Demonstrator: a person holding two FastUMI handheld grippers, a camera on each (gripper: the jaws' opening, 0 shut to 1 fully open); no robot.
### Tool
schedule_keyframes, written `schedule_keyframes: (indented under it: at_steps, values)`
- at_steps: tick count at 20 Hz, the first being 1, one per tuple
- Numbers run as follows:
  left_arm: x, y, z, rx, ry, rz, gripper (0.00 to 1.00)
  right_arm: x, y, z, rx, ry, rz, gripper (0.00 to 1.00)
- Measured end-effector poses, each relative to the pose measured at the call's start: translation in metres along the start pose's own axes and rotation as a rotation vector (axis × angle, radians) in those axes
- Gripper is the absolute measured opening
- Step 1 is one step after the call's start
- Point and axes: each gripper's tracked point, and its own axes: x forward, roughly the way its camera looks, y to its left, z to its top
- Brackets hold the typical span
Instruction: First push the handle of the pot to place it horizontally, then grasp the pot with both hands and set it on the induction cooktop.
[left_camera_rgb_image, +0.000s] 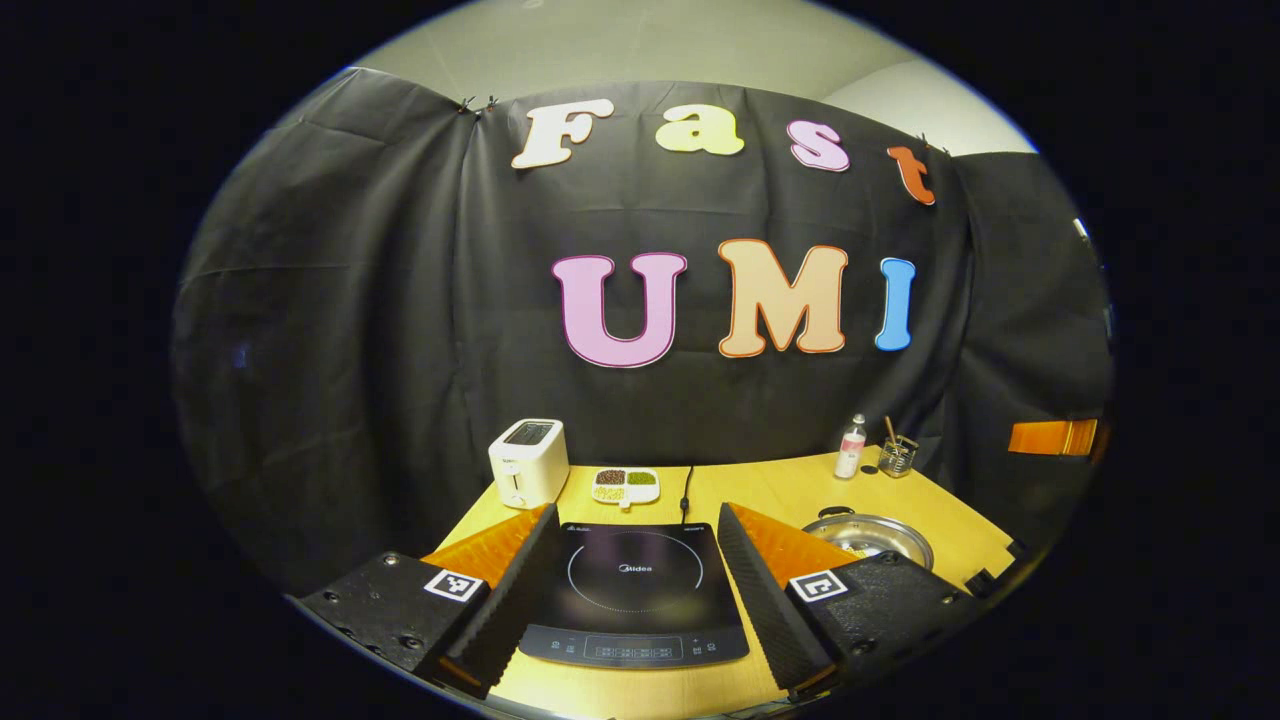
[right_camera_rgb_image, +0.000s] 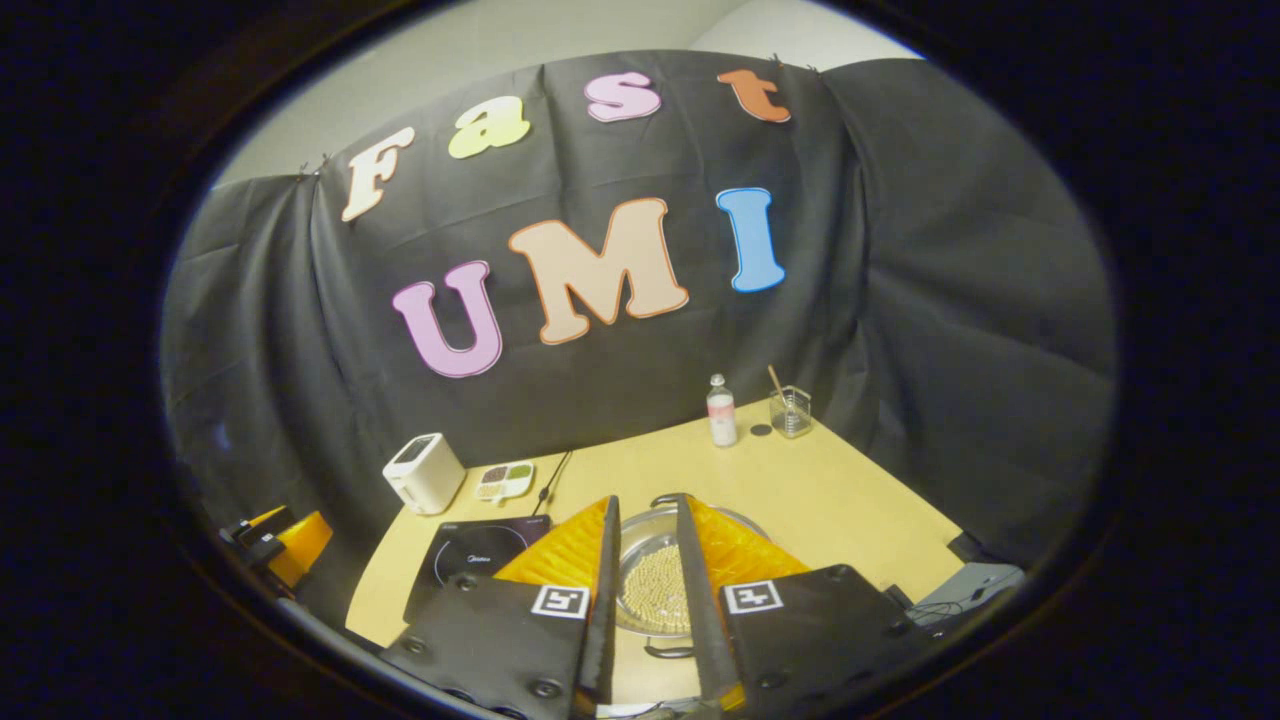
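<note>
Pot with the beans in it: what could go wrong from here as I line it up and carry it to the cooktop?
1. The pot is open and holds loose beans; a tilted two-handed lift may spill them.
2. Its handles look small, so the right gripper, narrowly parted above it, may slip.
3. The left gripper hovers over the induction cooktop, blocking the landing spot.

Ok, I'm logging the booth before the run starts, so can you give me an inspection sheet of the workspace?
Surface: light wooden table, bare between items.
Job's things: round steel pot with loop handles near and far; black glass induction cooktop to its left, nothing on it.
Clutter: white toaster, white divided dish of grains, small clear bottle, glass cup with a stick.
Grippers: left gripper above the cooktop, jaws wide; right gripper above the pot, jaws narrowly apart, holding nothing.
Cables: black cord from the cooktop's back edge.
Surroundings: black cloth wall.
</note>
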Motion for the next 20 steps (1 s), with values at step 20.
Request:
schedule_keyframes:
  at_steps: [20]
  values:
    - [-0.006, 0.033, -0.031, 0.004, 0.047, -0.008, 0.95, 0.010, 0.044, -0.152, -0.022, 0.376, 0.045, 0.03]
